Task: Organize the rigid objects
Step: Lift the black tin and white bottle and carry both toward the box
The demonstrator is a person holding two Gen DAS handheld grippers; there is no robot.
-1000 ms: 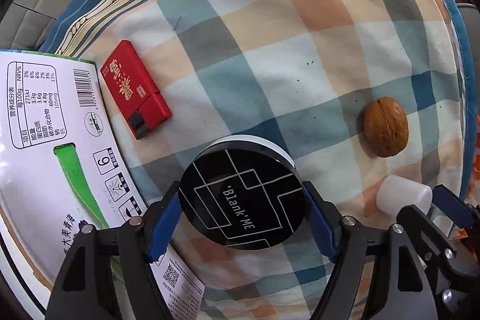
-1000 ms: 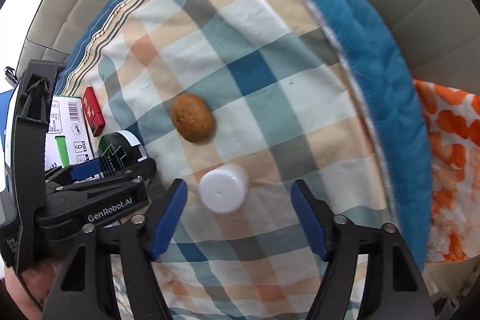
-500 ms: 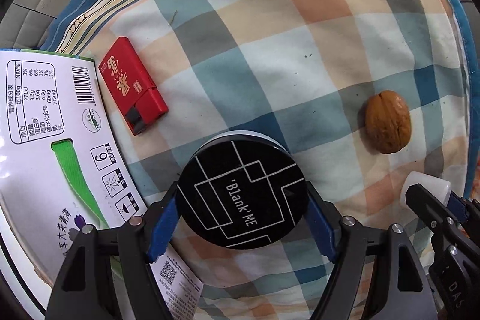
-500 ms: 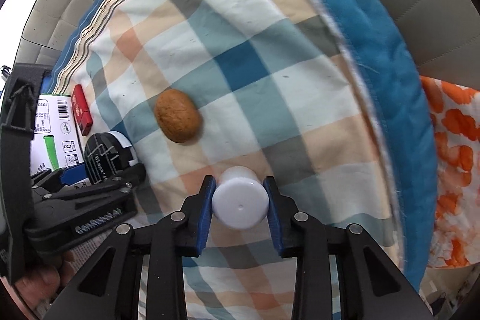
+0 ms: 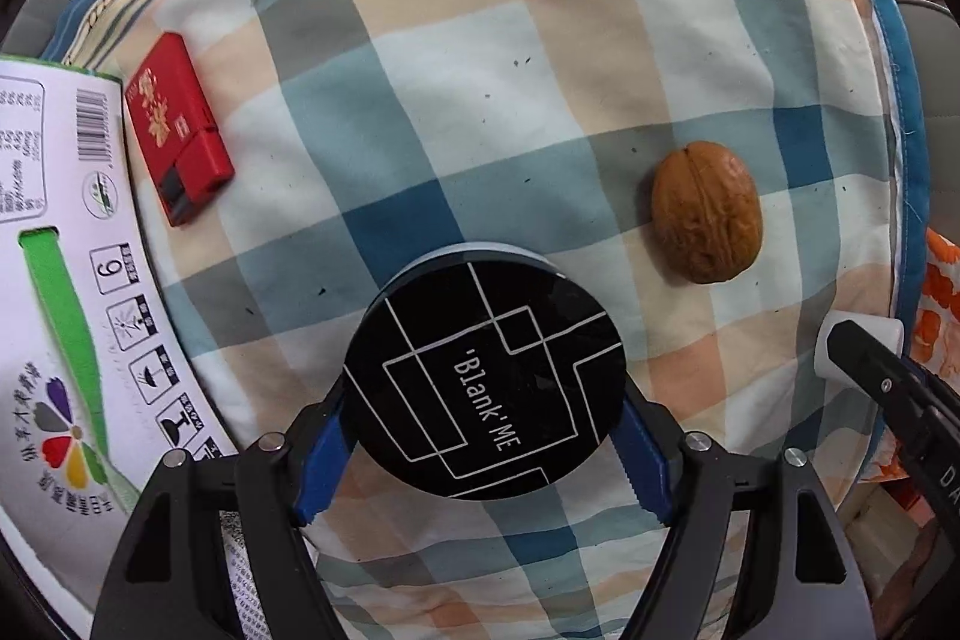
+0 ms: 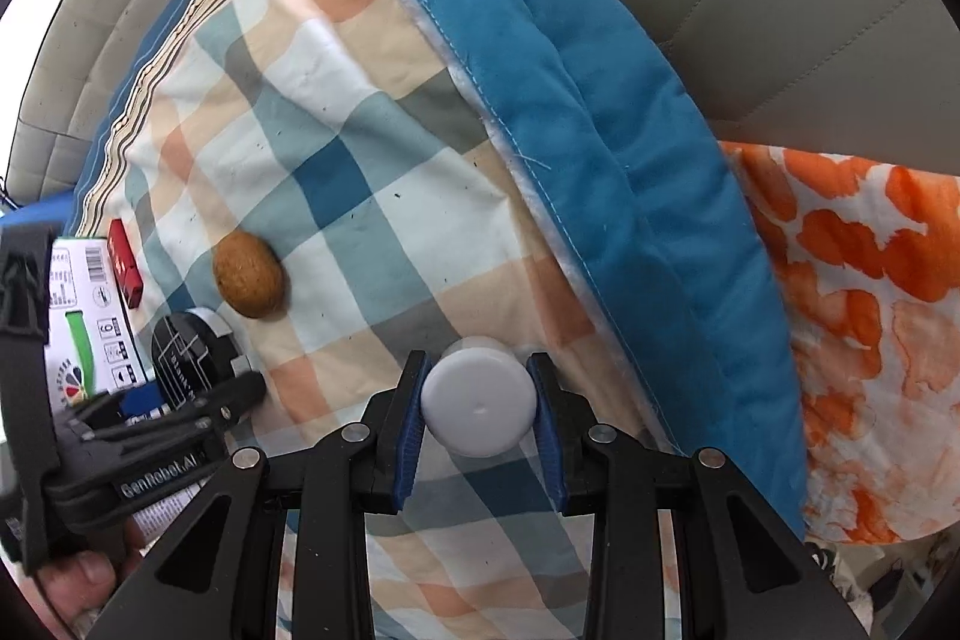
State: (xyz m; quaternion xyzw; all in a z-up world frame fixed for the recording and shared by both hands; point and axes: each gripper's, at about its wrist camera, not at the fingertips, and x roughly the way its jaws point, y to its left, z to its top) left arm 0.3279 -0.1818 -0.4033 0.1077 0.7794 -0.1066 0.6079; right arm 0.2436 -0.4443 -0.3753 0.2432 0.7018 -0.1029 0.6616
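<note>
The left gripper (image 5: 483, 451) is clamped on a round black compact (image 5: 485, 377) over the plaid quilt (image 5: 480, 70). Ahead to its right lies a walnut (image 5: 707, 211), ahead-left a red lighter (image 5: 179, 127) beside a white carton (image 5: 60, 280). The right gripper (image 6: 478, 421) has just been closing and now squeezes a white cap (image 6: 478, 403).

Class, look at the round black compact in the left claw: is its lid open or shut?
Shut: the black compact shows its printed lid seated flat on the pale base.

Checked quilt (image 6: 336, 196) with blue edge over grey upholstered seats (image 6: 780, 10); orange-patterned cloth (image 6: 852, 292) beside; daylight.
</note>
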